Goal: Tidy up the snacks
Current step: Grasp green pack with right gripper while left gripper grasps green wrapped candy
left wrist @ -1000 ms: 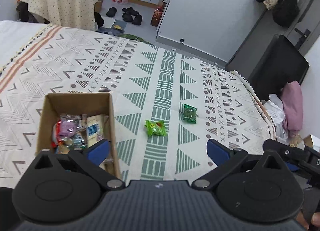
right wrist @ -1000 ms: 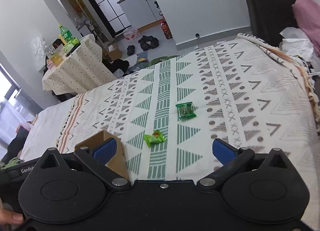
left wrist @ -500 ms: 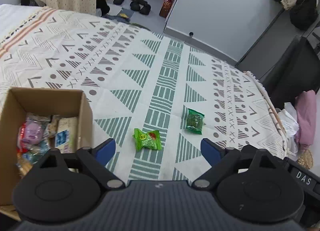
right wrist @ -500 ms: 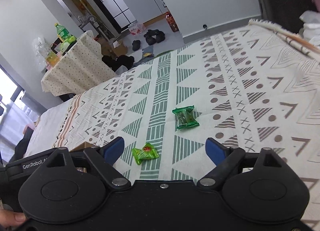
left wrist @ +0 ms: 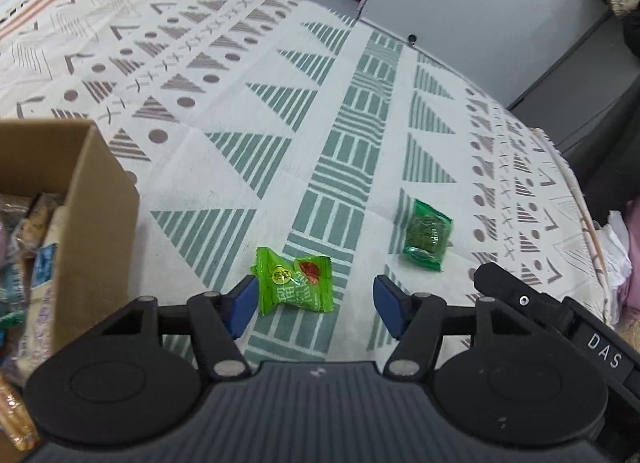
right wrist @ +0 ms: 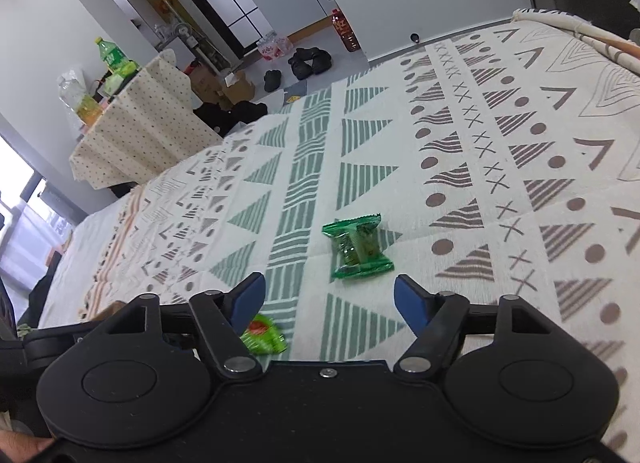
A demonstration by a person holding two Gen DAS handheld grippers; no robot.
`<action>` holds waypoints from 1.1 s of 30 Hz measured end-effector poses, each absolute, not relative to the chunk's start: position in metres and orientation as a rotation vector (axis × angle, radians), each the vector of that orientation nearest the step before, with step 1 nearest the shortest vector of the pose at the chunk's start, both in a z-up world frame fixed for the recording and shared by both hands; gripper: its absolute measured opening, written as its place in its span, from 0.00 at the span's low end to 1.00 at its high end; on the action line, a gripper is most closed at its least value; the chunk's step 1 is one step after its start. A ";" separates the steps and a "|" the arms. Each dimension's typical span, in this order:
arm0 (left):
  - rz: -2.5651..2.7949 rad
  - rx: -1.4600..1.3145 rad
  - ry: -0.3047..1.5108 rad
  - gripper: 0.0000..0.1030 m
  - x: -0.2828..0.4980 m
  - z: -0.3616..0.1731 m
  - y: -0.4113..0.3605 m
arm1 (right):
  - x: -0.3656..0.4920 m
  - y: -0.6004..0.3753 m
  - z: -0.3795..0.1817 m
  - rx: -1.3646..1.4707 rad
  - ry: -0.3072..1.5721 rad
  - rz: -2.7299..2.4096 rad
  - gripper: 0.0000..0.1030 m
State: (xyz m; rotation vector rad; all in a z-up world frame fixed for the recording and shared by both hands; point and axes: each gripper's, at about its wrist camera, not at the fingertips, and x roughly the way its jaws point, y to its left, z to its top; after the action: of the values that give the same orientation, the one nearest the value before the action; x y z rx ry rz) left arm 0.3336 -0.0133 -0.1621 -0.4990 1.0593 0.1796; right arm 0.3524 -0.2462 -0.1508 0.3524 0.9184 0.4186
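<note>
Dark green snack packet (right wrist: 357, 245) before parted hand-held gripper (right wrist: 329, 299)

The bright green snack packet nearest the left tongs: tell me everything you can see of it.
The bright green snack packet is a small glossy pillow pack, seemingly plastic film, with crimped ends, a red picture, a yellow emblem and pale lettering. Sealed, it lies flat on the patterned bedspread, between the open pads of the left tongs; the left pad looks very close, contact unclear.

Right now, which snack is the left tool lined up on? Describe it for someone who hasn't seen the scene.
On the patterned bedspread, right of the cardboard box, two green packets lie loose. It's the bright lime packet with a red picture, nearest the box; the other packet is darker green.
</note>
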 end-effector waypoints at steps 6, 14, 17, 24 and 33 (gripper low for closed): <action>0.210 -0.519 1.089 0.52 0.342 -0.182 -0.011 | 0.371 -0.237 -0.169 0.313 0.935 0.409 0.64; 0.212 -0.544 1.099 0.46 0.346 -0.192 -0.004 | 0.388 -0.224 -0.188 0.276 0.943 0.422 0.63; 0.213 -0.549 1.090 0.46 0.347 -0.195 -0.003 | 0.393 -0.221 -0.195 0.263 0.945 0.424 0.63; 0.216 -0.546 1.049 0.40 0.347 -0.198 -0.002 | 0.403 -0.213 -0.206 0.250 0.946 0.417 0.56; 0.221 -0.529 1.013 0.34 0.340 -0.182 0.001 | 0.399 -0.201 -0.207 0.194 0.939 0.423 0.31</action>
State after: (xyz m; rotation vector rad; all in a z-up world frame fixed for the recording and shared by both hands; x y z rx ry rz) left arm 0.3403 0.0008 -0.1825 -0.5288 1.0129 0.2211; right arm 0.3994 -0.2011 -0.2073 0.1936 0.9393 0.4230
